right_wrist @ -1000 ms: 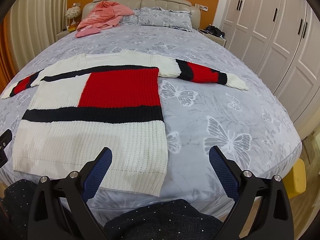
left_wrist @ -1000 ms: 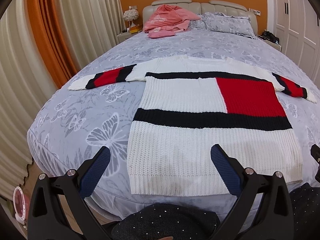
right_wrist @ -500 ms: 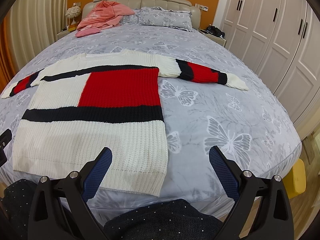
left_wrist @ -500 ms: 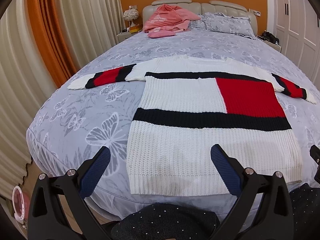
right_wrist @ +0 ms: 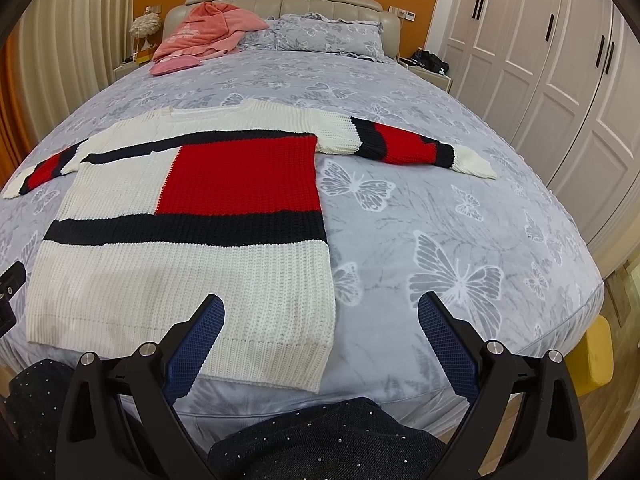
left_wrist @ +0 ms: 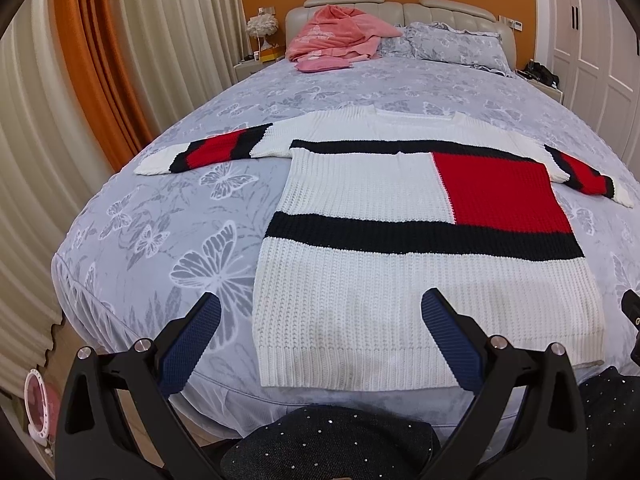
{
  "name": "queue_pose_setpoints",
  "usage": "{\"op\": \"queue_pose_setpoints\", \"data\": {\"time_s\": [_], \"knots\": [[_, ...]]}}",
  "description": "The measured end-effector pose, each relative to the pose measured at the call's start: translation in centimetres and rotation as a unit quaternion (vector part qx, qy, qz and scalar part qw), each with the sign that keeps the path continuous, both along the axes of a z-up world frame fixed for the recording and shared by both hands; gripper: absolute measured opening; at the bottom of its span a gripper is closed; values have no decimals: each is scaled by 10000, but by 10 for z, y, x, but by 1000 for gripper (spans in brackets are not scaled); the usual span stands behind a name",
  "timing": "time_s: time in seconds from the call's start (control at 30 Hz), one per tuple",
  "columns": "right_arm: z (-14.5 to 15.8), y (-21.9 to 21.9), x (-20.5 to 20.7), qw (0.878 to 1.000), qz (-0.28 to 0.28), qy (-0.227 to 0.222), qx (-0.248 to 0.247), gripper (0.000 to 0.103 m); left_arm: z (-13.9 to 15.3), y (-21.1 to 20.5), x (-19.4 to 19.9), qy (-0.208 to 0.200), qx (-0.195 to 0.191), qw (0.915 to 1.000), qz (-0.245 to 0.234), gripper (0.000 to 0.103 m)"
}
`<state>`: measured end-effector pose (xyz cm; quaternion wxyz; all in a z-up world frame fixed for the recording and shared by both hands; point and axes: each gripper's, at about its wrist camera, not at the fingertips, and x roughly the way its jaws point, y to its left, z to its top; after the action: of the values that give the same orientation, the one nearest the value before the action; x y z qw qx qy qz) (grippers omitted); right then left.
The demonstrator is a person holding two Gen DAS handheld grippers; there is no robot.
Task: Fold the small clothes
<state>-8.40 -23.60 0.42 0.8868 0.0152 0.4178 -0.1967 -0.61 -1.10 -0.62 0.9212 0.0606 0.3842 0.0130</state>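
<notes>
A white knit sweater (left_wrist: 400, 248) with navy stripes and a red block lies flat on the bed, sleeves spread out to both sides; it also shows in the right wrist view (right_wrist: 192, 248). My left gripper (left_wrist: 320, 340) is open and empty, held above the sweater's lower left hem corner. My right gripper (right_wrist: 320, 340) is open and empty, held above the sweater's lower right hem corner. Neither gripper touches the sweater.
The bed (right_wrist: 460, 240) has a grey butterfly cover. A pink garment (left_wrist: 340, 36) and pillows (left_wrist: 452, 44) lie at the headboard. Curtains (left_wrist: 60, 120) stand to the left, white wardrobe doors (right_wrist: 560, 80) to the right. Dark studded fabric (left_wrist: 332, 444) lies below the grippers.
Both views have shifted very slightly; the grippers remain open and the sweater has not moved.
</notes>
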Motion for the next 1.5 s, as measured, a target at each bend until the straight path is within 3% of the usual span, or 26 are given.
{"op": "queue_pose_setpoints", "data": {"time_s": [0.73,0.83,0.9,1.0,1.17,1.33,1.5], "knots": [[-15,-16,9,9984,-238,274,441,96,-9,-13,7,262,246,9992,-174,98],[-17,-31,13,9951,-270,332,889,96,-7,-11,8,297,197,9992,-176,98],[-14,-53,16,9917,-258,139,1255,96,-5,-7,10,360,34,9992,-180,98],[-9,-110,38,9926,-512,24,1096,96,-5,-1,17,479,-130,9986,-164,98],[-5,-245,89,9829,-1167,-235,1404,95,-13,1,30,732,-393,9965,-116,98],[-35,-369,144,9480,-2080,-231,2399,95,-19,-9,42,814,-433,9957,-73,98],[-73,-432,170,9104,-2978,-367,2849,92,-21,-18,53,944,-436,9945,-147,98]]}}
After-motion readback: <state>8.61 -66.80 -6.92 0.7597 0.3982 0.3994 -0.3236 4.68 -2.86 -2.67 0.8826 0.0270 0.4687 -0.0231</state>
